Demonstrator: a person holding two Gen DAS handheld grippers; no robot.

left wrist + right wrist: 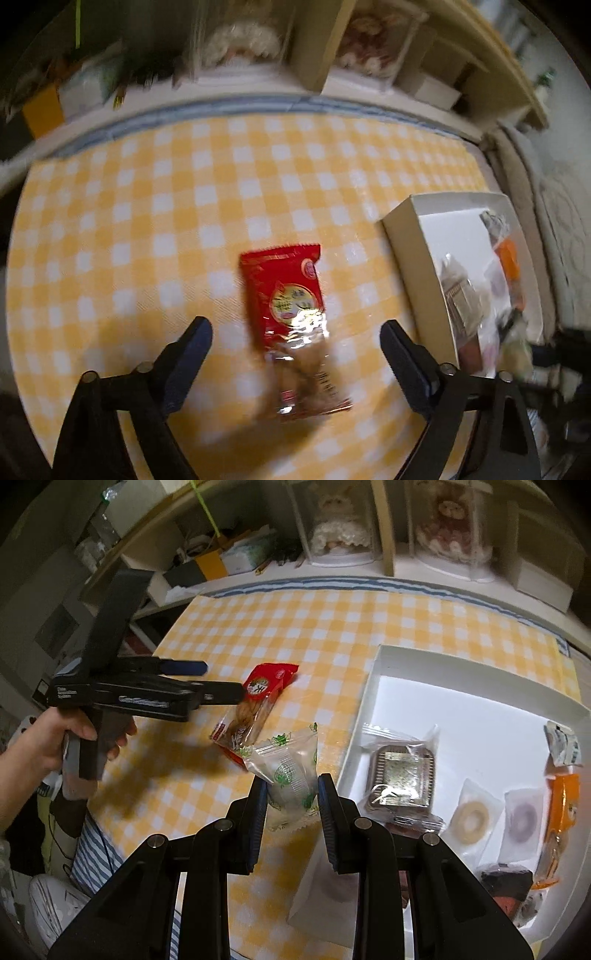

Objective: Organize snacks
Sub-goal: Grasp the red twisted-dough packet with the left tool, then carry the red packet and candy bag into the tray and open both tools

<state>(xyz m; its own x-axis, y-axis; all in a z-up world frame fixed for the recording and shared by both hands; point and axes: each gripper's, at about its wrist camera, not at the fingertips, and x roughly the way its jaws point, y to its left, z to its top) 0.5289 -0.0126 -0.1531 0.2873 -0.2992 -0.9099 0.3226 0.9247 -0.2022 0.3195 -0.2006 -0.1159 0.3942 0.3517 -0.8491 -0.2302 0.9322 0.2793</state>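
A red snack packet (291, 325) lies on the yellow checked tablecloth (184, 206); my left gripper (295, 328) is open above it, fingers on either side. The right wrist view shows the same packet (255, 705) and the left gripper (218, 681) over its red end. My right gripper (291, 786) is shut on a clear pastry packet with green print (290, 771), held above the table beside the white box (380, 664). The box holds several wrapped snacks, among them a brown tray cake (400, 775), two ring pastries (472, 816) and an orange packet (561, 805).
The white box (413, 251) stands at the right of the left wrist view. A shelf along the table's far edge holds two dolls in clear cases (340, 528), boxes and clutter. A white paper piece (317, 897) lies near the box. The table's left edge drops off.
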